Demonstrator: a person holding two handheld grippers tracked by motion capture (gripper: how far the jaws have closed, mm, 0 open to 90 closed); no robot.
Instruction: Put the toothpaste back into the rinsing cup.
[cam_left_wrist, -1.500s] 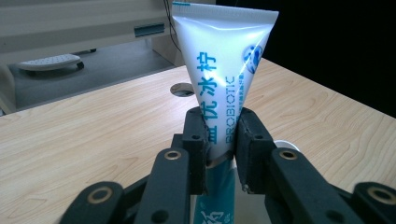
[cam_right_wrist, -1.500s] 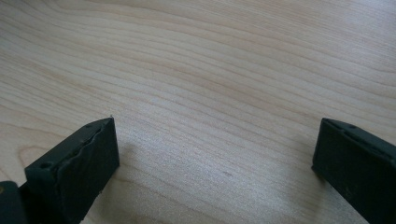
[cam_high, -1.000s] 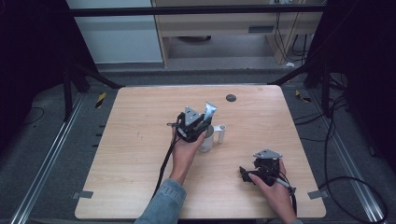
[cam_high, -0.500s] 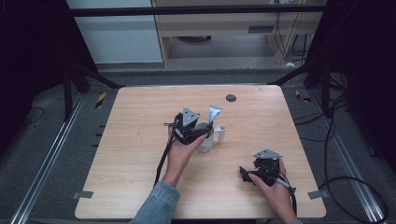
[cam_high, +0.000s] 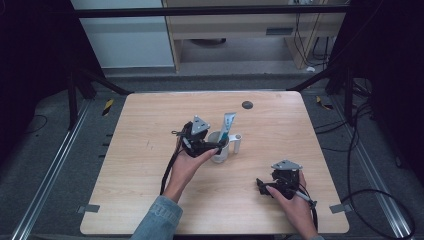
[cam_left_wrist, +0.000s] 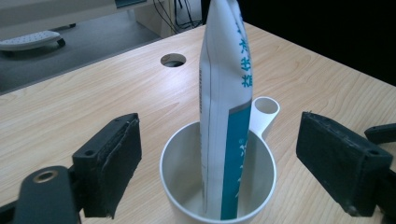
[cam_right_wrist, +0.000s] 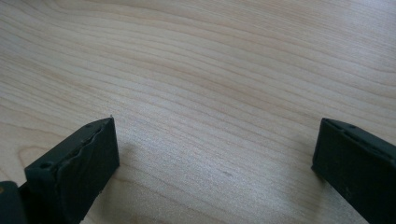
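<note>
A white and teal toothpaste tube (cam_left_wrist: 224, 112) (cam_high: 226, 127) stands upright in a white handled cup (cam_left_wrist: 261, 186) (cam_high: 220, 152) near the table's middle. My left gripper (cam_left_wrist: 219, 163) (cam_high: 212, 146) sits just left of the cup; its jaws have just been opening and now stand wide on either side of the cup, pads clear of both tube and rim. My right gripper (cam_right_wrist: 215, 158) (cam_high: 264, 186) rests low over bare wood near the front right, open with nothing between its jaws.
The wooden table (cam_high: 150, 165) has a dark round hole (cam_high: 247, 105) (cam_left_wrist: 173, 59) near its far edge. Cables trail from both grippers toward the front. Dark floor, metal rails and a cabinet lie beyond the table's edges.
The left gripper has let go of the toothpaste tube and drawn back slightly to the left; the tube now stands free in the cup. The right hand has not moved.
</note>
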